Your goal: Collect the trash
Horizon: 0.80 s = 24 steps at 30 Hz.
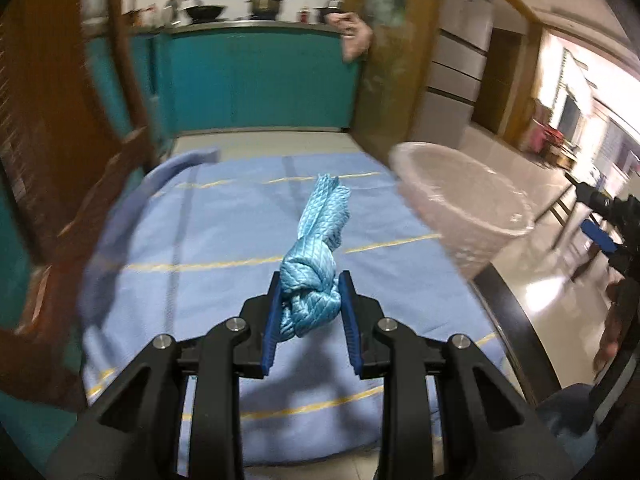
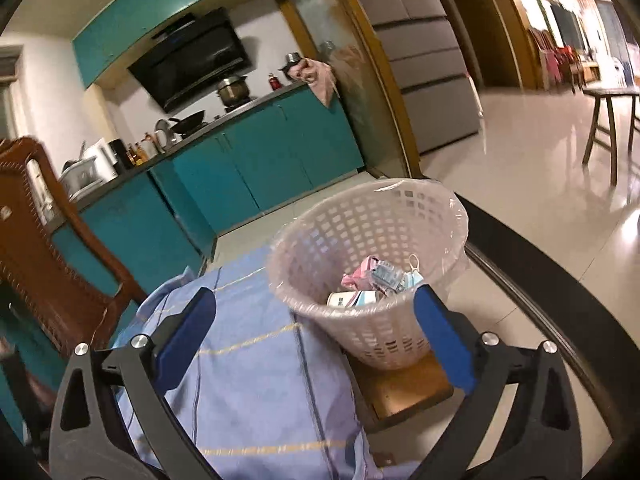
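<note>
Jaws of the left gripper (image 1: 310, 308) clench a knotted blue cloth (image 1: 314, 248), lifted clear for the basket (image 2: 372, 268); the right gripper (image 2: 316, 340) gapes empty, leaving the rim unobstructed.

Dim indoor light, motion-blurred fisheye edges

Table in front of me covered by a blue cloth (image 1: 224, 240) with thin yellow and dark stripes, bunched at the far left corner. Past the cloth's right edge, a bare wooden surface (image 2: 404, 390) carries my white lattice basket (image 2: 400, 332), lined with clear plastic.
</note>
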### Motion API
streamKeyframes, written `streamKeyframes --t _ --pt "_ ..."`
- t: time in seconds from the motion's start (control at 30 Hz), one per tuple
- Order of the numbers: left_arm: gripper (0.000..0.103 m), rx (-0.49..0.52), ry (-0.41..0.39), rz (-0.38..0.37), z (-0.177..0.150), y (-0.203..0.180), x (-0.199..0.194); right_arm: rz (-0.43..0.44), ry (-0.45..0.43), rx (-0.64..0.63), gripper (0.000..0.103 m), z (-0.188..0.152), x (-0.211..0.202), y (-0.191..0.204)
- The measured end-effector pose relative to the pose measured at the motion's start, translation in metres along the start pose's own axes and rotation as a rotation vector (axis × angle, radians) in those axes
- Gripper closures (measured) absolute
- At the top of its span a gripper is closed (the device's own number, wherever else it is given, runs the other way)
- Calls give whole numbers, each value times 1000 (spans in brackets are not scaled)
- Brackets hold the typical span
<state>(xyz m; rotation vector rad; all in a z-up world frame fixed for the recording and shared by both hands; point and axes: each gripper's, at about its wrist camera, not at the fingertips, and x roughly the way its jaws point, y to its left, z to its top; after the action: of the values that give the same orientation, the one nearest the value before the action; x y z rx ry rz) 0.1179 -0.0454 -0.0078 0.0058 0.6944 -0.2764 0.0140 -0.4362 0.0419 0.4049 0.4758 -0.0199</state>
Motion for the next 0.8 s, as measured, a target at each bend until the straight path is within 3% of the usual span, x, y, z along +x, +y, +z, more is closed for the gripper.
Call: streamKeyframes --t 0.13,0.23,0.27,0.3,0.37,0.4,0.53,0.8 --pt "74 50 -4 -119 44 -56 23 -44 -43 80 4 1 -6 -15" --pt "71 113 -47 -196 98 -110 44 -58 -27 126 4 -1 -3 -22" --pt "63 115 -56 -227 114 -124 51 -63 -25 127 4 -1 -2 -22" --pt "37 120 -74 -259 135 -141 61 -68 -24 130 4 -1 -1 -24" --pt "3 112 -122 -217 151 -153 71 -72 -14 123 4 -1 2 -24" --pt "3 107 -133 -190 154 -152 73 -71 -3 111 4 -1 4 -24" --pt "3 38 -75 -155 134 -119 70 -58 46 62 4 -5 12 -16" --pt "3 -8 -72 69 46 -11 -2 -19 111 -102 4 -19 22 30"
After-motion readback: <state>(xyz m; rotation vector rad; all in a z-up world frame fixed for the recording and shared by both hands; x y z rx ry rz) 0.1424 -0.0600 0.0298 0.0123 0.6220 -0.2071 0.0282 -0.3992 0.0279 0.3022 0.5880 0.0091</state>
